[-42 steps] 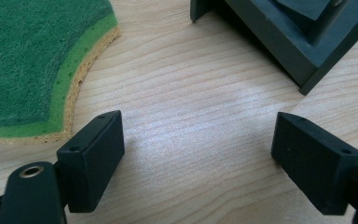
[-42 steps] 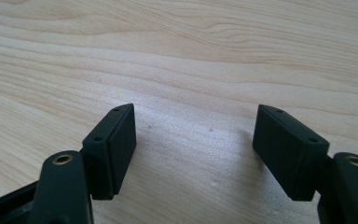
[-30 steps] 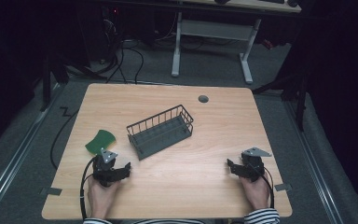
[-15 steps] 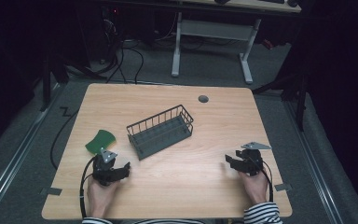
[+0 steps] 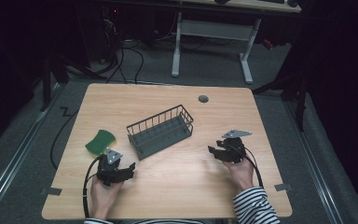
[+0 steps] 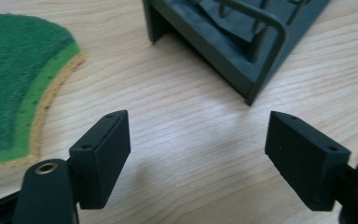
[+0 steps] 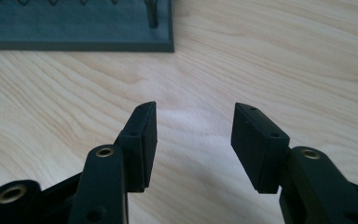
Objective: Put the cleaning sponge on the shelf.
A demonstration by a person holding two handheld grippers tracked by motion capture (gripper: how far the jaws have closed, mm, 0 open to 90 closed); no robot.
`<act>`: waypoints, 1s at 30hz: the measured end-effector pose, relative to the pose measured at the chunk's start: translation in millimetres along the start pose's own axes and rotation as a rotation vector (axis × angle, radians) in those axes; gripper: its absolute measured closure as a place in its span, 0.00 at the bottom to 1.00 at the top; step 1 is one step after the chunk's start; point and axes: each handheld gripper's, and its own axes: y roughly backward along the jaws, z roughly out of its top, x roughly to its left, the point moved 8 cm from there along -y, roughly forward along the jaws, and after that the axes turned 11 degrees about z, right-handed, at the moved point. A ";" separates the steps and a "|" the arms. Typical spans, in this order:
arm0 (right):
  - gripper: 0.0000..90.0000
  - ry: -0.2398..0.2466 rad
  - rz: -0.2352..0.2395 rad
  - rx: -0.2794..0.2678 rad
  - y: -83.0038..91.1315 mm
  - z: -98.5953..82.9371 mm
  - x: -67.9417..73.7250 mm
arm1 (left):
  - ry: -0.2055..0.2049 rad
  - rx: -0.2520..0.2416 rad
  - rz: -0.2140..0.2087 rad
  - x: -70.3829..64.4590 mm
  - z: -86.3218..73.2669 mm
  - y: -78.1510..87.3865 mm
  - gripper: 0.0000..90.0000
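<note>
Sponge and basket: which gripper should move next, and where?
Probably the left gripper should swing left onto the sponge: its jaws are open with nothing between them, the sponge lies just beside it on the table, and the basket stands close by.

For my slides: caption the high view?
Open left gripper near green sponge, right gripper beside wire basket.
</note>
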 end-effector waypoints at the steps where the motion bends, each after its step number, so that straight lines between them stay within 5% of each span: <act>1: 0.57 -0.003 0.008 0.001 -2.9 2.3 0.9 | 0.004 0.002 -0.011 -1.3 0.2 -0.3 0.28; 8: 0.64 0.002 0.049 -0.002 -29.9 23.7 4.8 | 0.022 0.006 -0.030 -7.6 7.0 -2.2 0.33; 18: 0.66 -0.001 0.021 -0.010 -52.9 50.2 -1.0 | 0.029 -0.002 -0.025 -15.2 20.8 -7.6 0.43; 25: 0.67 -0.014 0.010 0.012 -65.2 56.0 -5.5 | 0.028 0.012 -0.054 -22.1 25.3 -13.5 0.55; 30: 0.73 -0.058 0.051 0.002 -76.3 54.9 -6.1 | 0.051 0.012 -0.084 -23.4 26.9 -15.1 0.63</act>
